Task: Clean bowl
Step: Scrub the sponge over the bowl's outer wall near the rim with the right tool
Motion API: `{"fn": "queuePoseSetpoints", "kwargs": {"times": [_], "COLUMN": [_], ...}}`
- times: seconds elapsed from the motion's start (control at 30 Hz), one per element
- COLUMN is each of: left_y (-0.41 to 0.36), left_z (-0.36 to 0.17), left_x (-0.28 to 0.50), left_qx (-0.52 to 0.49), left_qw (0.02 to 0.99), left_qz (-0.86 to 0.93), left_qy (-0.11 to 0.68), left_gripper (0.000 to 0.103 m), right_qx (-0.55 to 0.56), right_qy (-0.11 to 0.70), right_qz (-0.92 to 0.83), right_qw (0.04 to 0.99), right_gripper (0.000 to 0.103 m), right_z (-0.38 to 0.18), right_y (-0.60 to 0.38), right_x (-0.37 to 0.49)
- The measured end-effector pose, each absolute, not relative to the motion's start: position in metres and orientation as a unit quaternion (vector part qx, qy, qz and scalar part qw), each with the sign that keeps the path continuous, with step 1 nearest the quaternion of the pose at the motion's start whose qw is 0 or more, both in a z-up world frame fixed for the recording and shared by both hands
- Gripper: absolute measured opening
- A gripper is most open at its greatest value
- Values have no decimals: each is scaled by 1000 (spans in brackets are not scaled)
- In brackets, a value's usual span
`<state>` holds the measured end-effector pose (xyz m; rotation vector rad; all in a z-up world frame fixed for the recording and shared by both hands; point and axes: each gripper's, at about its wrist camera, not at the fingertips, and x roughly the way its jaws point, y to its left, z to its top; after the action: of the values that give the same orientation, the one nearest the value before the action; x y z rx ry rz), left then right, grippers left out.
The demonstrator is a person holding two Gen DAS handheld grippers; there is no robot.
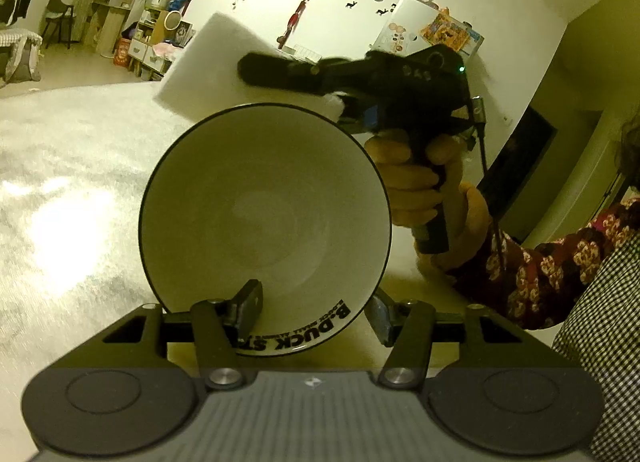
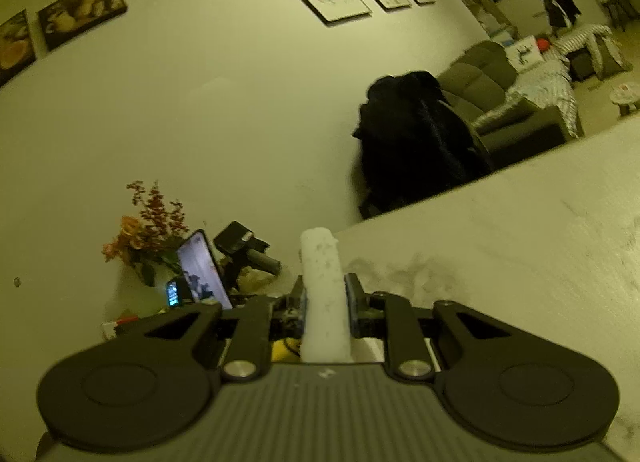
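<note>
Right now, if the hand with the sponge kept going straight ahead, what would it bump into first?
Probably nothing close: the right gripper points its sponge over the table edge toward the vase of flowers; depth is unclear.

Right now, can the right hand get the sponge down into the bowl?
Probably yes. The bowl is tipped up, open and empty, and the sponge in the right gripper sits just beyond its rim.

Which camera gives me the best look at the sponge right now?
Left wrist: it shows the sponge's broad white face above the bowl, clamped in the right gripper. The right wrist shows only its thin edge.
</note>
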<state>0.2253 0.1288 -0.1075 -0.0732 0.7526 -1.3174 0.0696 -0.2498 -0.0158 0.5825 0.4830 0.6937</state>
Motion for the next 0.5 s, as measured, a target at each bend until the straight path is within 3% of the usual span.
{"fn": "queuePoseSetpoints", "kwargs": {"times": [0.5], "left_y": [134], "left_z": [-110], "left_x": [226], "left_qx": [-37], "left_qw": [723], "left_qz": [-600], "left_qy": [342], "left_gripper": [58], "right_qx": [374], "right_qy": [225], "right_qz": [379], "right_qw": [816], "right_gripper": [20], "right_z": [-21], "right_y": [-268], "right_x": [73]}}
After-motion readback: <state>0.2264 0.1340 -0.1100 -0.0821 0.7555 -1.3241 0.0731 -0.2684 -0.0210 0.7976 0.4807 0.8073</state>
